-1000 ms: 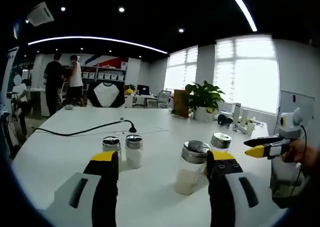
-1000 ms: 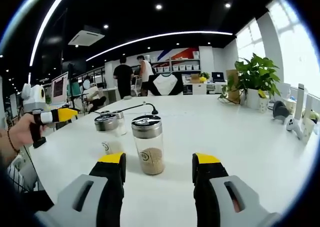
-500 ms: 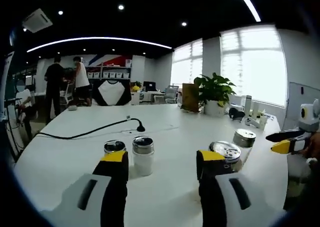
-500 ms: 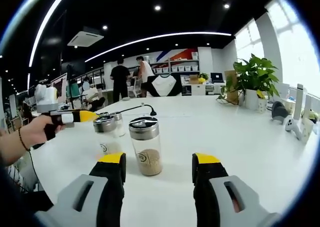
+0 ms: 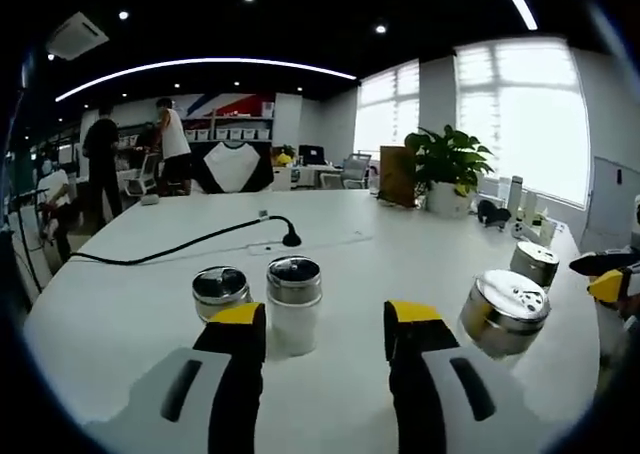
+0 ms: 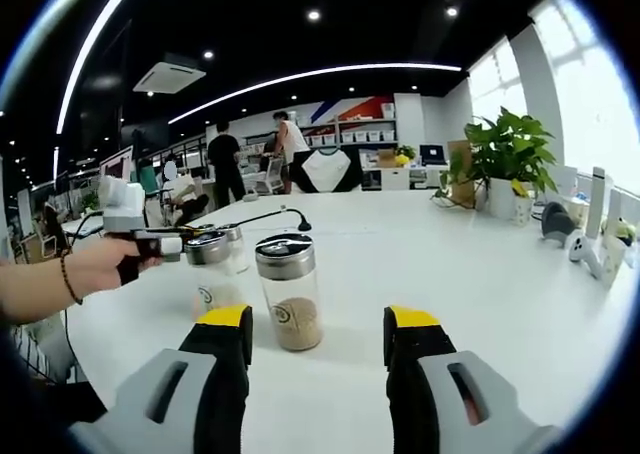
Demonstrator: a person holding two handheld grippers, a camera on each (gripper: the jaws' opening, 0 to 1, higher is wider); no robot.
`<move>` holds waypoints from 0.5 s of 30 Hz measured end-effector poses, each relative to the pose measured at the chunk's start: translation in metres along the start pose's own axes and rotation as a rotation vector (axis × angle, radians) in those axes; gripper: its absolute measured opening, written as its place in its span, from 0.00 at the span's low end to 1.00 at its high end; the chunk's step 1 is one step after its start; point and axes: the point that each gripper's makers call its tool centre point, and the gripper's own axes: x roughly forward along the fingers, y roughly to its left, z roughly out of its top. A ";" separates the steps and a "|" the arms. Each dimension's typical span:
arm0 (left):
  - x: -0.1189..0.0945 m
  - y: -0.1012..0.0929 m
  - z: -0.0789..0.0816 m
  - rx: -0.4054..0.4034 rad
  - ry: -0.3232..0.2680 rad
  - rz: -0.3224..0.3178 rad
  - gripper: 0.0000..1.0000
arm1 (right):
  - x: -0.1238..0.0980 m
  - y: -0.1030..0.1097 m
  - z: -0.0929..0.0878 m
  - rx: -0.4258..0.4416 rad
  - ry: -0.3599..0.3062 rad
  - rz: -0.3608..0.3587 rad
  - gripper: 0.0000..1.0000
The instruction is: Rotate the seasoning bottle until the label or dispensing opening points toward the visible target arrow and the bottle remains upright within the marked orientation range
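White and smooth, the long table (image 6: 480,274) carries four glass seasoning bottles with perforated steel caps. In the right gripper view, the seasoning bottle (image 6: 291,294), a clear cylinder part-filled with tan granules and bearing a small round label, stands upright near the table's near edge, just ahead of the right gripper (image 6: 316,344), whose yellow-tipped black jaws stand wide apart and empty. A second capped bottle (image 6: 212,274) stands just beside it, toward the table's left edge, with the left gripper (image 6: 190,239) at its cap, held by a hand (image 6: 95,269). In the left gripper view, the left gripper's (image 5: 320,339) jaws are spread and hold nothing; a white-filled bottle (image 5: 293,304) rises between them, another bottle (image 5: 219,292) beside it. A black cable (image 5: 180,244) snakes across the table's middle.
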 end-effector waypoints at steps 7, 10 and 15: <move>0.016 0.003 0.001 -0.026 0.007 0.022 0.54 | 0.000 -0.001 -0.001 0.002 0.003 -0.002 0.52; 0.021 0.002 -0.002 -0.013 0.026 0.028 0.52 | -0.001 -0.001 0.000 0.004 0.002 -0.002 0.52; 0.030 0.006 -0.006 -0.023 0.038 0.043 0.53 | -0.001 -0.002 0.001 0.000 0.002 -0.003 0.52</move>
